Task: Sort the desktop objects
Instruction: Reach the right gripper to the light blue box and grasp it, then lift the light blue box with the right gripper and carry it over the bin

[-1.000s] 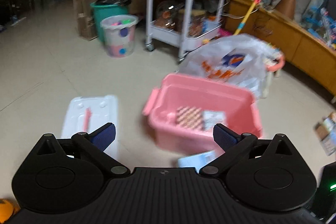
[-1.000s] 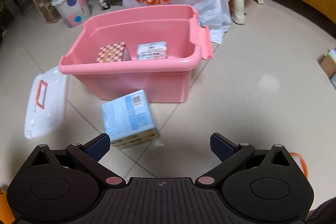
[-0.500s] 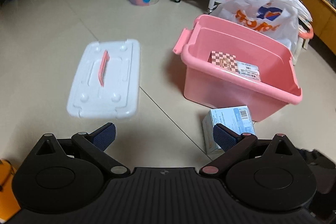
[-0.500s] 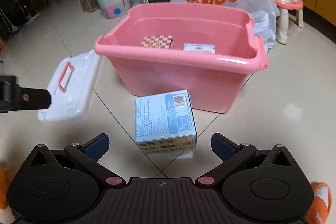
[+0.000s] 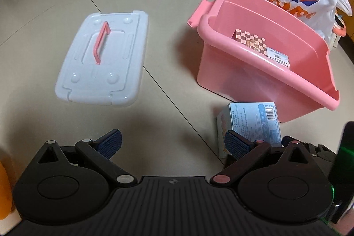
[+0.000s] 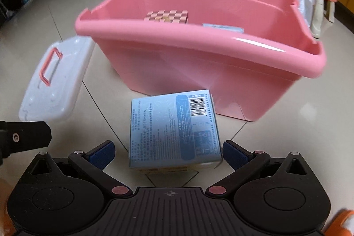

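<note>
The blue box (image 6: 174, 129) lies on the floor right in front of the pink bin (image 6: 199, 63), close to the bin's near wall, perhaps touching it at the far corner. In the right wrist view it fills the lower middle of the frame, dead ahead of the right tongs (image 6: 168, 153), whose pads are spread wide with nothing between them. The box's near edge already sits roughly level with the two pads, and its long axis runs away from the tongs toward the bin, turned a little to the left, so the pads face its two long sides.

The left tongs (image 5: 172, 143) are also apart and holding nothing. In their view the same box (image 5: 250, 123) is off at the lower right, partly hidden behind the right pad, while the white lid (image 5: 101, 59) lies on the floor at upper left, well apart from the bin (image 5: 265, 72).

So the right hand is plainly nearer and better lined up; I'd judge a short push forward and a squeeze across the box's width would take it. Two boxes already lie inside the bin.
</note>
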